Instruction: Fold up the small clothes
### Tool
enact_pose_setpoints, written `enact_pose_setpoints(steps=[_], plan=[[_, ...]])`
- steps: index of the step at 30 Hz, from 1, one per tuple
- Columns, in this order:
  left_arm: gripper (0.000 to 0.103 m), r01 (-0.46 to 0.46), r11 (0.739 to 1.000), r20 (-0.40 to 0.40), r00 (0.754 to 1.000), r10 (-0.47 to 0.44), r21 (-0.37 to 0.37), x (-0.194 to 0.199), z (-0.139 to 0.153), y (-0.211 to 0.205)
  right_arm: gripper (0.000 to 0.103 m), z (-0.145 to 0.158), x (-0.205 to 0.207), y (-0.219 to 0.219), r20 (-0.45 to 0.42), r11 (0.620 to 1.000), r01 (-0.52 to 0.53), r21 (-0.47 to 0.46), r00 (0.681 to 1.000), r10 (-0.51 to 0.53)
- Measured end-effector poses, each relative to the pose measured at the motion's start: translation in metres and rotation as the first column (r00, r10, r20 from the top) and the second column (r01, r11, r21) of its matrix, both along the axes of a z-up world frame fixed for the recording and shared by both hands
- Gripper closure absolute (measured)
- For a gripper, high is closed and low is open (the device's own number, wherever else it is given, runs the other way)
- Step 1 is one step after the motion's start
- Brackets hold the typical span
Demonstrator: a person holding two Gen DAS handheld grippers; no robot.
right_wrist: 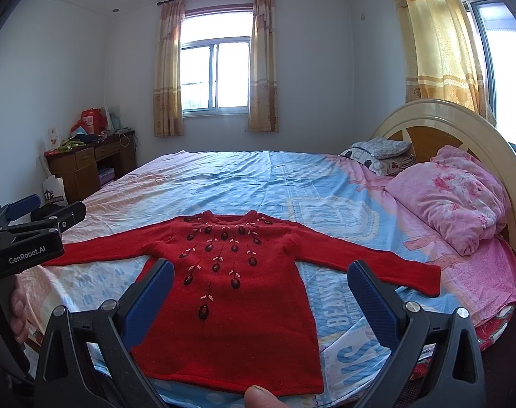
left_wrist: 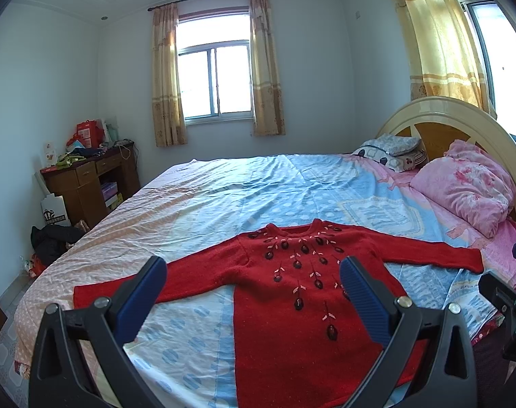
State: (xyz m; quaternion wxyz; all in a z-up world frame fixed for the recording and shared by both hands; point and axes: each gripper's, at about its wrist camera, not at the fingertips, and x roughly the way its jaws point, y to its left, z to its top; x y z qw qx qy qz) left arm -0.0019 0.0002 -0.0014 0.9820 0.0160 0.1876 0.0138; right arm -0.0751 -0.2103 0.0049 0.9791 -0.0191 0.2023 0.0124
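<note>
A small red knit sweater (left_wrist: 292, 282) with dark embroidered flowers lies flat, face up, on the bed (left_wrist: 224, 197), both sleeves spread out sideways. It also shows in the right wrist view (right_wrist: 234, 292). My left gripper (left_wrist: 253, 268) is open and empty, held above the sweater's left side near the hem. My right gripper (right_wrist: 259, 272) is open and empty above the sweater's lower body. The left gripper's body (right_wrist: 23, 238) shows at the left edge of the right wrist view. The right gripper (left_wrist: 509, 292) shows at the right edge of the left wrist view.
A pink bundled quilt (left_wrist: 468, 187) and pillows (left_wrist: 390, 151) lie by the cream headboard (left_wrist: 462, 115) at the right. A wooden desk (left_wrist: 88, 176) with clutter stands at the far left, with bags on the floor beside it. A fingertip (right_wrist: 258, 397) shows at the bottom edge.
</note>
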Motion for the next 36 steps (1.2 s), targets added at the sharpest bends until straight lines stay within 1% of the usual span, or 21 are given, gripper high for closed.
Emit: enact_pose_setpoints(steps=[17, 27, 32, 36], plan=[[0.000, 0.000, 1.000, -0.003, 1.000, 0.000, 0.002, 0.000, 0.000, 0.000, 0.001, 0.000, 0.001, -0.001, 0.000, 1.000, 0.001, 0.000, 1.000, -0.001], [0.000, 0.002, 1.000, -0.007, 1.000, -0.002, 0.001, -0.001, -0.002, 0.001, 0.001, -0.008, 0.001, 0.004, -0.005, 1.000, -0.003, -0.001, 1.000, 0.003], [0.000, 0.004, 1.000, -0.016, 1.000, -0.004, 0.002, 0.001, -0.016, 0.000, 0.001, -0.011, 0.004, 0.004, -0.018, 1.000, -0.003, -0.002, 1.000, 0.003], [0.000, 0.008, 1.000, -0.032, 0.999, -0.008, 0.003, 0.006, -0.020, -0.002, 0.001, -0.012, 0.008, -0.002, -0.024, 1.000, 0.004, 0.006, 1.000, -0.003]])
